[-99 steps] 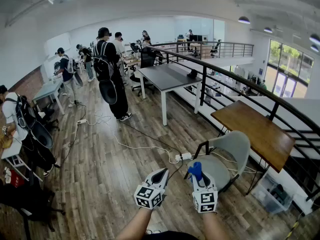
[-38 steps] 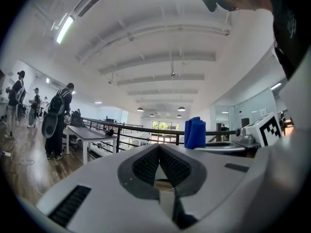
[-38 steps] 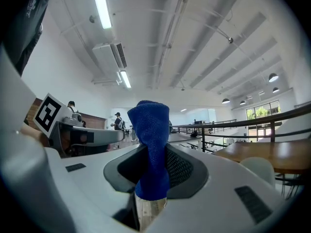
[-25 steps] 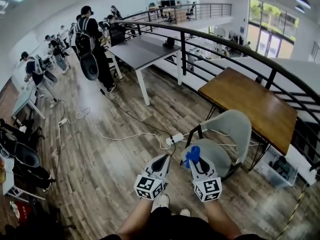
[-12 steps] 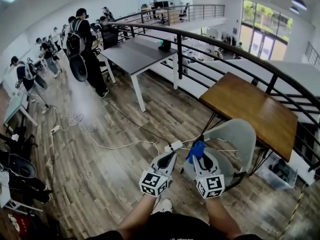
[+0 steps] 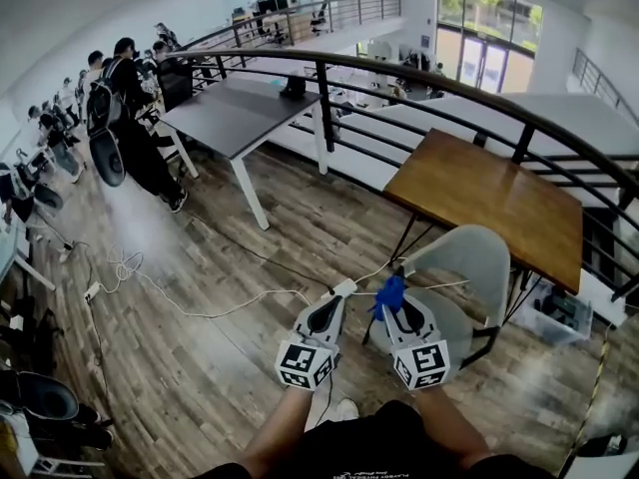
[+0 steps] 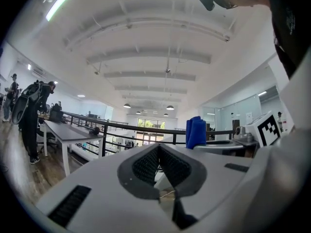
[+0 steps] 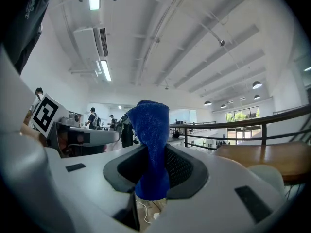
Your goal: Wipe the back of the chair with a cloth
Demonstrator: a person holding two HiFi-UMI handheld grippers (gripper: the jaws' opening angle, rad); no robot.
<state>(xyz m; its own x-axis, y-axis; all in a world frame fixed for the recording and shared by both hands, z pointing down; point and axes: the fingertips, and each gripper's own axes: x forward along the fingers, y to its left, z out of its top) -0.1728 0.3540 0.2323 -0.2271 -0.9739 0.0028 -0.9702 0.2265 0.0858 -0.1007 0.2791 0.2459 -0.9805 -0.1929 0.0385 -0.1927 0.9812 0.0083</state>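
A grey shell chair [image 6: 467, 267] on black legs stands by a brown wooden table [image 6: 494, 206], its back toward the table. My right gripper [image 6: 392, 298] is shut on a blue cloth [image 6: 388, 292] that sticks up from its jaws [image 8: 151, 144], held over the chair's seat, short of the back. My left gripper [image 6: 334, 308] hovers just left of the chair, shut with nothing in it [image 7: 158, 164]. The blue cloth [image 7: 196, 132] also shows at the right in the left gripper view.
A black railing [image 6: 419, 78] runs behind the wooden table. A white power strip [image 6: 342, 288] and cables lie on the wood floor left of the chair. A grey desk [image 6: 232, 114] and several people with backpacks [image 6: 125, 118] stand further left. A storage box [image 6: 552, 312] sits under the table.
I have stepped and turned toward the chair; it now lies closer under both grippers. The right gripper still holds the blue cloth, now nearer the seat.
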